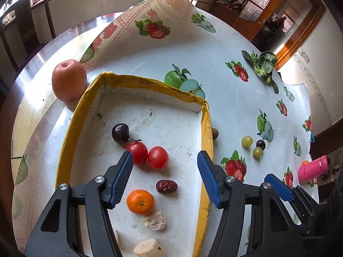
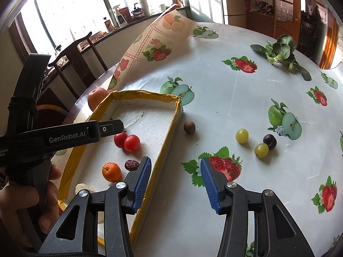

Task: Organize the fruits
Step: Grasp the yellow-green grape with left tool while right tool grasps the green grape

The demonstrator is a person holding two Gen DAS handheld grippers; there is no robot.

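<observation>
Tongs, left [image 1: 165, 176] and right [image 2: 175, 182], both agape and empty above tray rim [image 1: 206, 132].

Bright daylight pours through tall windows [image 2: 70, 10] above a long sill [image 2: 128, 24] crowded with bottles and a kettle (details blurred). A dark wooden chair [image 2: 79, 62] stands beside the round counter [image 2: 225, 68]; orange-brown wooden doors [image 2: 285, 10] line the far wall.
</observation>
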